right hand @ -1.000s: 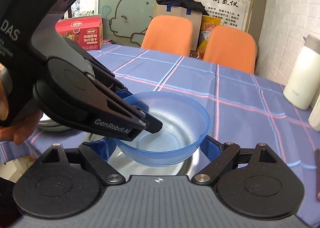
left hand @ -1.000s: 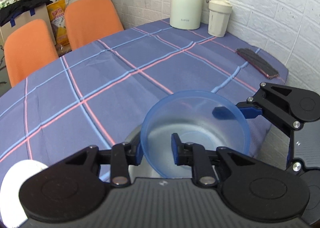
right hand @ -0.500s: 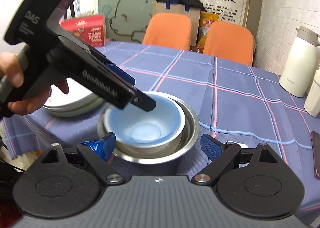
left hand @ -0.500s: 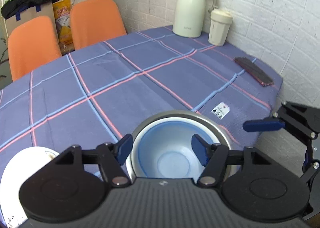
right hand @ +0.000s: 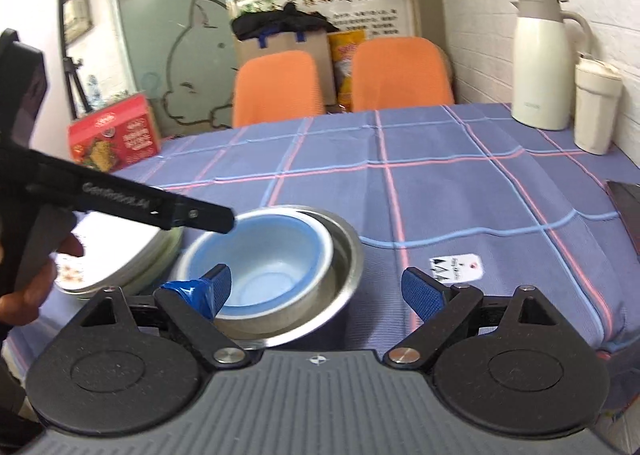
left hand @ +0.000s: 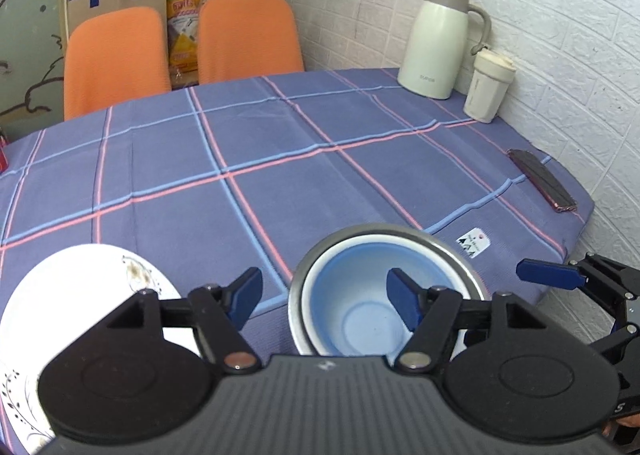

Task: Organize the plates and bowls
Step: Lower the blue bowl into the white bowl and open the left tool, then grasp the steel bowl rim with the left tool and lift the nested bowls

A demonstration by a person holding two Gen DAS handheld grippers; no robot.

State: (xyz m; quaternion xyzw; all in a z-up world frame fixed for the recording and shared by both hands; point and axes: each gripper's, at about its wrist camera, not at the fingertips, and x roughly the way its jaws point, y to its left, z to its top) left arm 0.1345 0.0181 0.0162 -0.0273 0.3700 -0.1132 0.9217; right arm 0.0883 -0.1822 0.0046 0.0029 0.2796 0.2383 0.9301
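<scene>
Blue bowl [right hand: 264, 255] nested in steel bowl [right hand: 344, 275], beside stacked plates [right hand: 120, 251], right tool [right hand: 316, 291] agape.

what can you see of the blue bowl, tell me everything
The blue bowl is translucent light blue, plastic by the look, with a round flat bottom and smooth sloping walls. It sits upright and empty, nested inside a larger steel bowl near the table's front edge, right of the white plates. Its rim lies just below the steel rim. Both the left gripper and the right gripper are open and hold nothing; neither appears to touch it.
</scene>
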